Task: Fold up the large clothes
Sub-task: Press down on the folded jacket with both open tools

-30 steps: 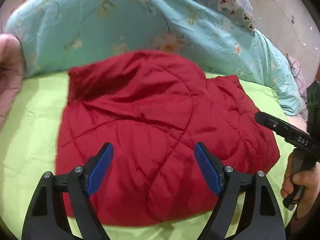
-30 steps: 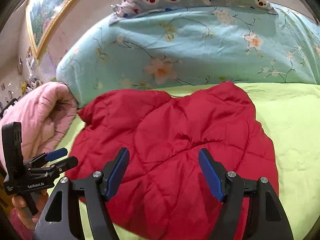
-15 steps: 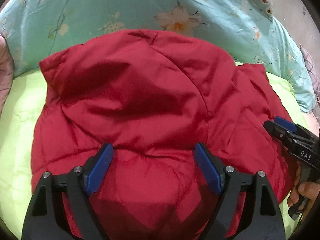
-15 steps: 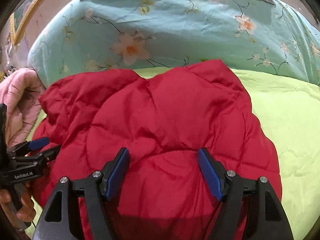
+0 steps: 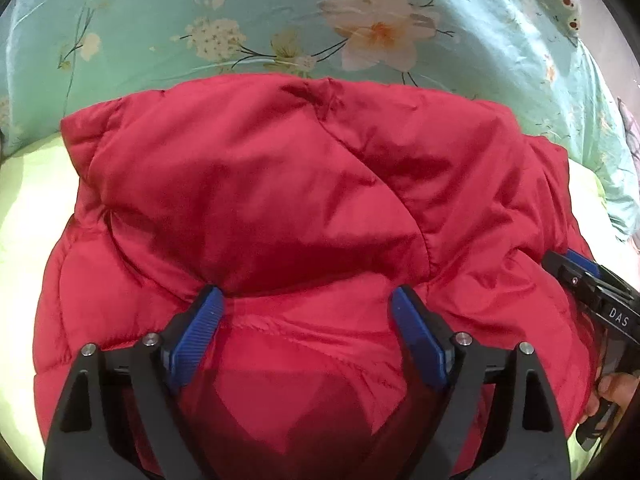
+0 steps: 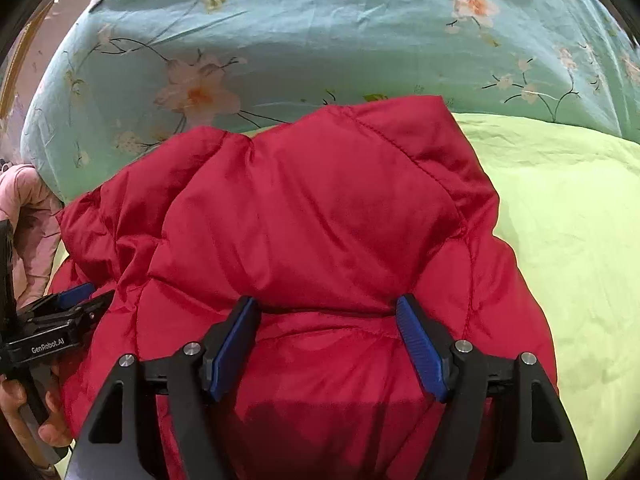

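At the bottom of the left wrist view the left gripper (image 5: 306,294) points down at the red jacket (image 5: 280,200). Its jaws are opening, and the blue pads (image 5: 196,336) stand wide apart, with the puffy red cloth bulging up between them. The tips lie right at a fold of the jacket, but I cannot tell if they press into it; nothing is pinched.

At the bottom of the right wrist view the right gripper (image 6: 326,306) stands the same way over the same jacket (image 6: 320,220). Its jaws are wide apart too, and the tips sit at a dark crease across the cloth (the cloth between them is not squeezed).

Each gripper also shows in the other view. The right one enters at the right edge of the left view, held by a hand (image 5: 614,390) in the lower right corner. The left one enters at the left edge of the right view, with a hand (image 6: 24,412) in the lower left corner.

The jacket fills the middle of both views and lies in a thick heap on a light green sheet (image 6: 560,220).

Behind the jacket, across the top of both views, a pale blue quilt (image 5: 200,20) with flowers rises. At the left edge of the right view a pink cloth (image 6: 28,216) lies beside this quilt.
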A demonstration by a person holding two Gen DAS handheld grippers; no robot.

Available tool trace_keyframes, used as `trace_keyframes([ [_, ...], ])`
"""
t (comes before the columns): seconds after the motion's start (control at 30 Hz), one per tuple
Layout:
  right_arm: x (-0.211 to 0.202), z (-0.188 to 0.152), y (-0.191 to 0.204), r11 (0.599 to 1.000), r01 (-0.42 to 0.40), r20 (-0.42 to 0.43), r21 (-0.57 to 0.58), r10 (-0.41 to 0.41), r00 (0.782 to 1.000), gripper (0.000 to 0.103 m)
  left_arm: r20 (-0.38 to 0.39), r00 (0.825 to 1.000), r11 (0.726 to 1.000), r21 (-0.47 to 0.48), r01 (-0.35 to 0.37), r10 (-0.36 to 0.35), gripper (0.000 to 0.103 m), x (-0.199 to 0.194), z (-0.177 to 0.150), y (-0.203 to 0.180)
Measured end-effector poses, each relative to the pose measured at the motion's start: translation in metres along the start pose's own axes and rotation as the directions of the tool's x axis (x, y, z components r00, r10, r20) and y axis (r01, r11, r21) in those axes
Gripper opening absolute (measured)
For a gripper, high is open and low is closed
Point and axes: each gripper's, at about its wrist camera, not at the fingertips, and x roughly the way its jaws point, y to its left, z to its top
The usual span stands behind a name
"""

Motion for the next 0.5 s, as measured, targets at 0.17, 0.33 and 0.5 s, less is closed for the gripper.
trace_keyframes([
  [0.17, 0.014, 0.004, -0.004, 1.000, -0.008, -0.003, 0.010, 0.008, 1.000, 0.078, -0.006, 1.000, 1.000, 0.000, 0.005, -0.005, 0.090, 0.012, 0.004, 0.003],
  [0.33, 0.024, 0.005, -0.007, 1.000, -0.017, -0.011, 0.011, 0.017, 1.000, 0.080, -0.014, 1.000, 1.000, -0.002, 0.004, -0.004, 0.092, 0.018, 0.003, 0.006],
  [0.5, 0.021, 0.005, -0.005, 1.000, -0.018, -0.020, 0.015, 0.018, 1.000, 0.080, -0.040, 0.999, 1.000, -0.005, 0.004, -0.005, 0.092, 0.014, 0.004, 0.007],
])
